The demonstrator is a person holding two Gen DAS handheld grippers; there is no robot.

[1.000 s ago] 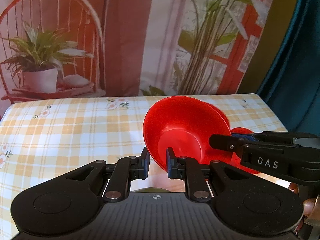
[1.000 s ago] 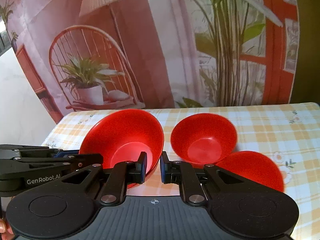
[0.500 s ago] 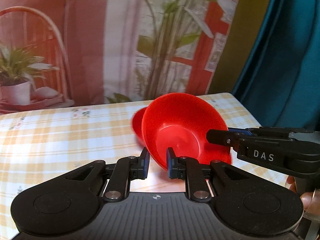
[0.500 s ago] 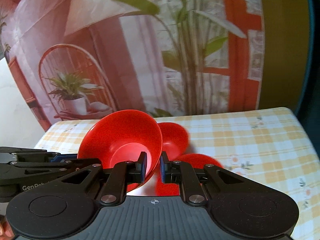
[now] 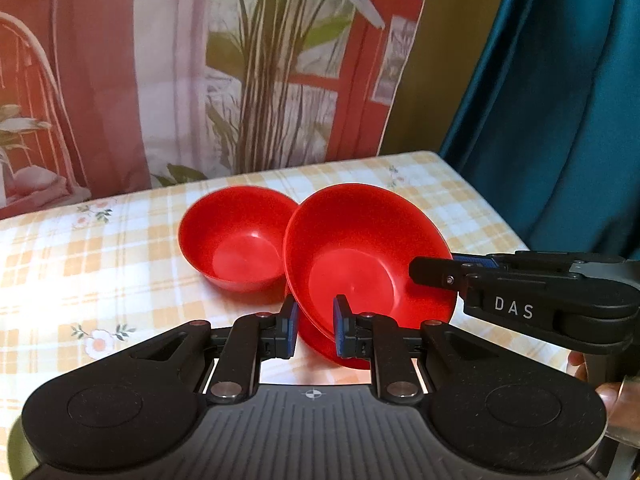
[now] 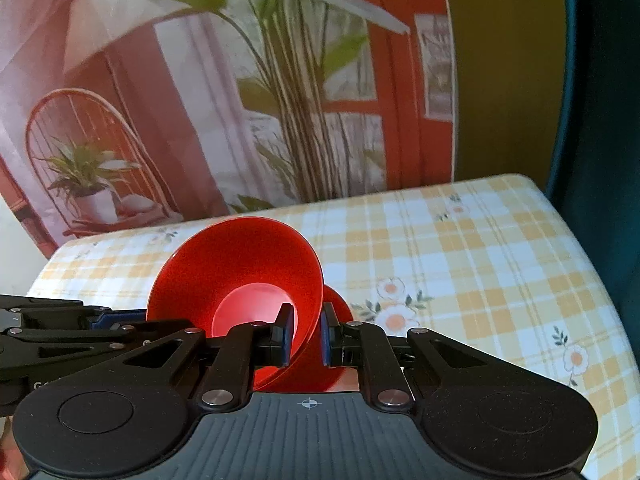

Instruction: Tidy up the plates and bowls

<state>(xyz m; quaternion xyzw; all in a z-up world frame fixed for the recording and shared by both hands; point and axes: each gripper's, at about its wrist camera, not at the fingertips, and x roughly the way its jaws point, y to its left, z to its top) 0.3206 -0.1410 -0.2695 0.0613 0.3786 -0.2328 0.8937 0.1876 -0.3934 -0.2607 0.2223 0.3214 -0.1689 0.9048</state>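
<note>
Since the earlier frames, both wrist views have swung right, and a second red bowl [image 5: 236, 240] now sits clear to the left on the checked tablecloth [image 5: 80, 264]. Left gripper [image 5: 314, 326] and right gripper [image 6: 304, 332] are each clamped on the rim of the tilted red bowl [image 5: 360, 256], held above a lower red bowl [image 6: 340, 304]. Risk: unequal release would tip it off the stack.
</note>
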